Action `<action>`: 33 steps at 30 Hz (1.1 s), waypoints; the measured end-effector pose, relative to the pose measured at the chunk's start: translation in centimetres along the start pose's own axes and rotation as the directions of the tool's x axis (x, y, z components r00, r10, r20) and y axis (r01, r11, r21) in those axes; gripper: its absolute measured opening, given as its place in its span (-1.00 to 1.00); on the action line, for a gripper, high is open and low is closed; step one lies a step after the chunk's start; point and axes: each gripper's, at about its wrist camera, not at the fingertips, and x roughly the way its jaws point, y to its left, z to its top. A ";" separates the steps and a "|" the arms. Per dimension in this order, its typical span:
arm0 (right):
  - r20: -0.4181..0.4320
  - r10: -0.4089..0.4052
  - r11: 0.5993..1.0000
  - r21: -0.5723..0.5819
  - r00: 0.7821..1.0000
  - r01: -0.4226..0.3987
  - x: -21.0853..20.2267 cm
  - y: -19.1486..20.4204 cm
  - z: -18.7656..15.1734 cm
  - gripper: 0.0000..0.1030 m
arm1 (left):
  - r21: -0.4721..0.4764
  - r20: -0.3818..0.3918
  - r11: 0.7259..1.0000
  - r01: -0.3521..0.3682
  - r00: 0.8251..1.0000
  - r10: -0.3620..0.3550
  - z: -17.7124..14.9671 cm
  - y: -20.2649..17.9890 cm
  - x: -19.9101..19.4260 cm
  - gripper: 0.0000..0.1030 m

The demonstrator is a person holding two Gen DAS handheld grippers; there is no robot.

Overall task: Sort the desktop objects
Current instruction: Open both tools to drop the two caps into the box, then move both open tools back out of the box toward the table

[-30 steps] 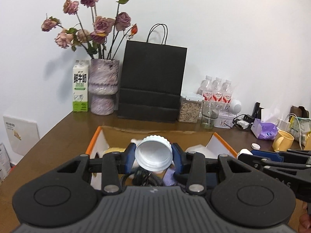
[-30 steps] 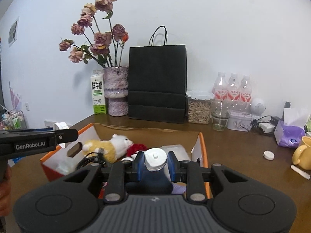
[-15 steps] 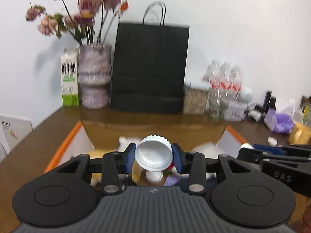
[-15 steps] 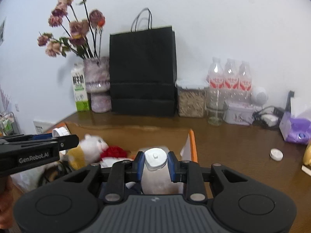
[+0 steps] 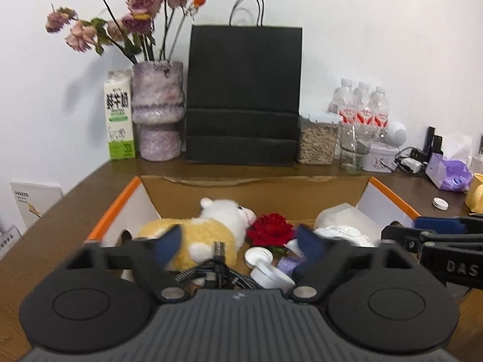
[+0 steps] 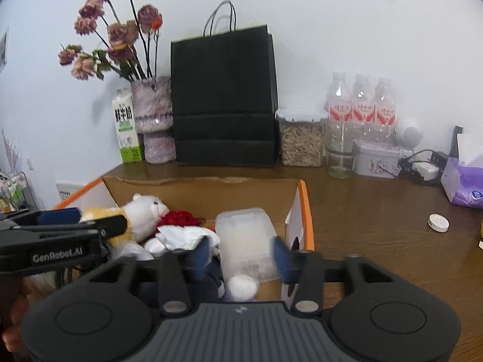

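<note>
Hand-held gripper lettered "GenRobot.AI"

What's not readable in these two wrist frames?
- Left wrist view: box floor near the camera, hidden by the left gripper; its fingers are motion-blurred, jaws opening.
- Right wrist view: the white bottle's lower part, cut off by the right gripper.
- Milk carton small print: too small.

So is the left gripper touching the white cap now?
Apart. The left wrist view shows the white cap lying in the box, below the left gripper, whose jaws are opening, empty.
</note>
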 end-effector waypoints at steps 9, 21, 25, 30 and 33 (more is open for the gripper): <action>0.064 0.000 1.000 -0.031 0.998 0.002 -1.3 0.8 0.1 1.00 | 0.000 0.061 0.998 -0.061 0.996 0.061 0.4 0.0 -1.4 1.00; 0.074 -0.038 0.999 -0.010 0.997 0.038 -1.7 0.5 0.1 1.00 | -0.006 0.056 0.998 -0.057 0.997 0.057 -0.1 -0.1 -1.5 1.00; 0.080 -0.037 0.999 -0.011 0.996 0.038 -2.0 0.5 -0.1 1.00 | -0.015 0.073 0.999 -0.043 0.996 0.044 -0.3 0.2 -1.9 1.00; 0.094 -0.031 0.999 -0.011 0.995 0.032 -2.4 0.7 -0.2 1.00 | -0.032 0.104 0.999 -0.039 0.994 0.042 -0.4 0.5 -2.6 1.00; 0.101 -0.033 0.999 -0.005 0.994 0.034 -3.0 0.8 -0.4 1.00 | -0.037 0.121 0.998 -0.049 0.991 0.053 -0.6 0.6 -3.4 1.00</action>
